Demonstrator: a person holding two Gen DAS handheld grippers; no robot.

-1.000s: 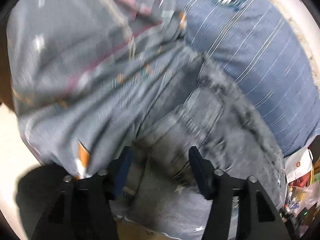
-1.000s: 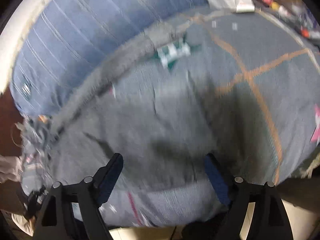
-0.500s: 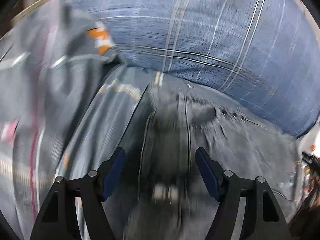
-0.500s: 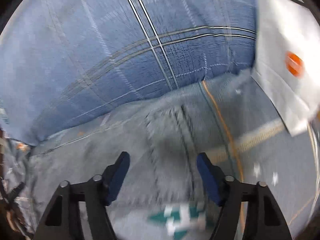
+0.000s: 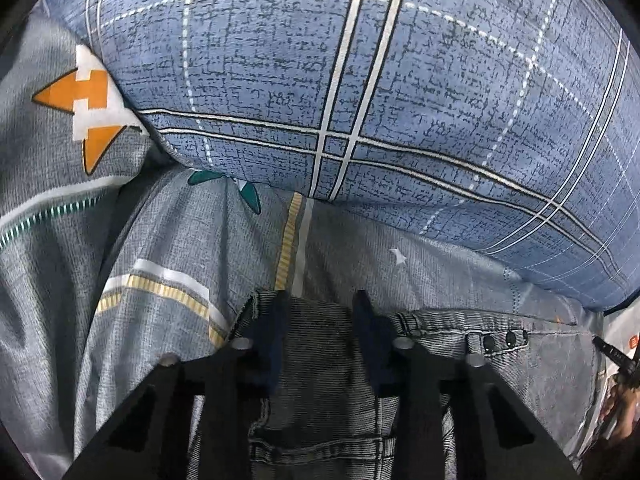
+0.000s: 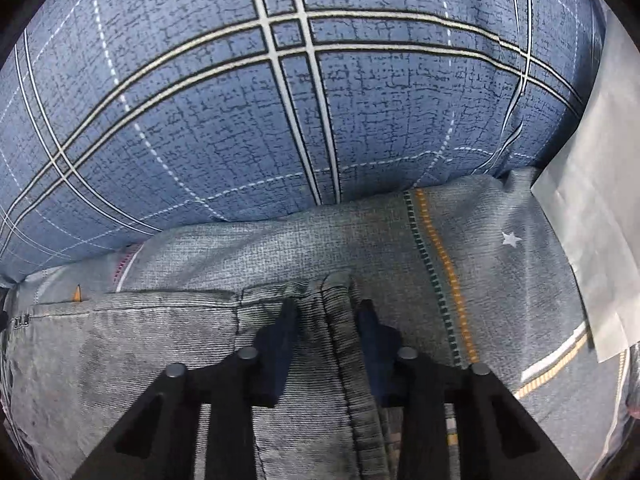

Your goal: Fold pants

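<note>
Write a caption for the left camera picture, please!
Left gripper straddling the jeans waistband beside a blue pillow.

Left gripper (image 5: 320,304): matte black frame, angular arms with slot-shaped cut-outs near the base, round grey screw heads at the joints. Dark blue pads (image 5: 276,344) on the inner faces of the jaws, tapering to narrow tips.

Right gripper (image 6: 326,312): same build, black linkage arms with long cut-outs, four grey round screw heads in a row across the joints. Dark blue pads (image 6: 280,344) lining the jaws, dull and unmarked. No cables or lettering visible on either.
</note>
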